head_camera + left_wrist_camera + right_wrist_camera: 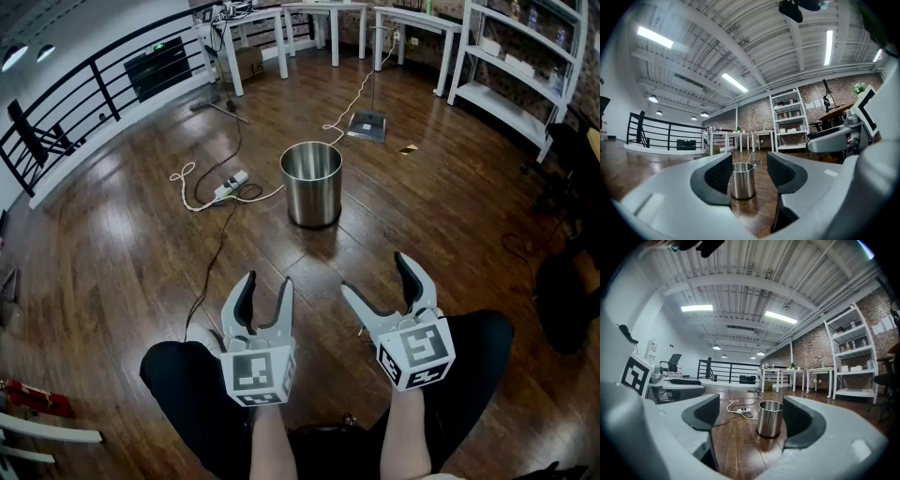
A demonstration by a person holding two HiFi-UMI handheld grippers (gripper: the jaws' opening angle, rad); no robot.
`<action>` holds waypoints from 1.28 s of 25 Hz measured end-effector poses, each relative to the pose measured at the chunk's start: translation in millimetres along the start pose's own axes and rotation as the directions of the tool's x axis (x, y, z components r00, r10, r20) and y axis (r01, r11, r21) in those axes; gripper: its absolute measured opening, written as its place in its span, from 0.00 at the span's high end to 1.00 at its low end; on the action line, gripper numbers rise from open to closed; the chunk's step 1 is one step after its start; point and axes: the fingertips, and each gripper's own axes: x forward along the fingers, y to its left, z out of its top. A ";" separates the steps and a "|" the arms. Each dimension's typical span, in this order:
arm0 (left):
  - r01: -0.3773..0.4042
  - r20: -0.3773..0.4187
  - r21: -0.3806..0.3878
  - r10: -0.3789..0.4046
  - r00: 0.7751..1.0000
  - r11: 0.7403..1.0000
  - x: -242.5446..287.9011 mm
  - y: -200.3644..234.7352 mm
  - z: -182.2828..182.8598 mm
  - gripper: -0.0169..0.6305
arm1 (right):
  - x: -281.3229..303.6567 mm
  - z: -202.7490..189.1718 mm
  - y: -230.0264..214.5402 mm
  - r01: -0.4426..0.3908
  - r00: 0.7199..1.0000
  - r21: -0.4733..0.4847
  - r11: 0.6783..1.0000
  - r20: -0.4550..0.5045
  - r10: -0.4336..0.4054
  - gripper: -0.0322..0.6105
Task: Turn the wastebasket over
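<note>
A shiny steel wastebasket [311,184] stands upright on the wooden floor, mouth up, a good way ahead of both grippers. My left gripper [264,292] is held low above the person's left knee, open and empty. At the right knee my right gripper [380,274] spreads its jaws wider, with nothing between them. In the left gripper view the wastebasket [742,180] shows far off between the two dark pads. The right gripper view frames the wastebasket [769,418] the same way, well beyond the fingertips.
A white power strip [230,185] with black and white cables lies on the floor left of the basket. A flat grey base [367,126] with a pole stands behind it. White tables [251,37] line the back, shelving [514,66] the right, a black railing [89,98] the left.
</note>
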 end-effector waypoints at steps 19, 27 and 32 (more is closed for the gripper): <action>-0.062 -0.032 0.003 0.062 0.998 0.998 70.2 31.1 -25.1 0.58 | 75.5 -27.2 -24.2 -0.009 1.000 0.073 0.997 -0.003 0.010 0.37; -0.059 -0.024 0.016 0.059 0.998 0.998 134.9 69.3 -9.2 0.58 | 150.6 6.6 -38.8 -0.078 0.997 0.027 0.997 0.018 0.078 0.37; -0.065 0.008 -0.030 0.065 0.998 0.997 188.4 107.0 -0.4 0.58 | 218.0 38.1 -53.3 -0.121 0.991 0.015 0.993 0.055 0.120 0.37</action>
